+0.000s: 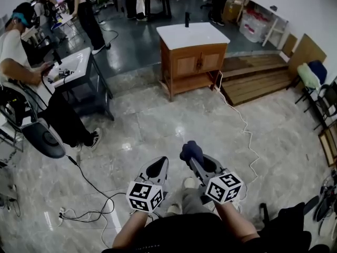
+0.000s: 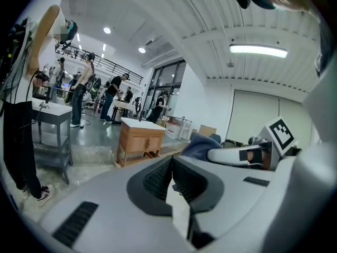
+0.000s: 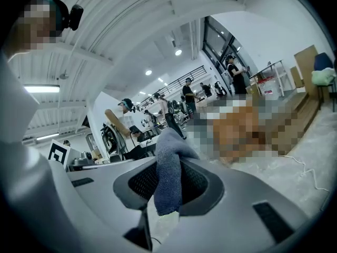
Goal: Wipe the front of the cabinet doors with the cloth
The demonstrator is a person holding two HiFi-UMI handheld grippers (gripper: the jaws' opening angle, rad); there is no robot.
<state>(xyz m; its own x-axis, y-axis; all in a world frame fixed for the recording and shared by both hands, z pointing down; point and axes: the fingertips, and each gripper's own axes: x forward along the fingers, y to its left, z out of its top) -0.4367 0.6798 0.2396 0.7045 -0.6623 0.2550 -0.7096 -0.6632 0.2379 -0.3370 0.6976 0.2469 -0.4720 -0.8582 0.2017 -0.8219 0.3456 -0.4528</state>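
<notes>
While the right gripper (image 1: 196, 165) is clamped on the blue-grey cloth (image 3: 168, 168) and the left gripper (image 1: 158, 166) has its jaws together on nothing, the cabinet doors (image 1: 199, 62) stand well ahead across the floor (image 1: 158, 125), in line with the right gripper.

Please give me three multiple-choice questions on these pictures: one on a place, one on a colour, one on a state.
1. Where is the cabinet? A) touching the tongs B) far ahead, across the floor C) on a table
2. The cloth has which colour? A) red B) white C) blue-grey
3. The left tongs are: A) shut, empty B) shut on the cloth C) wide apart
B: bare floor separates it from both tongs. C: seen in the right tongs. A: they close with nothing between.
</notes>
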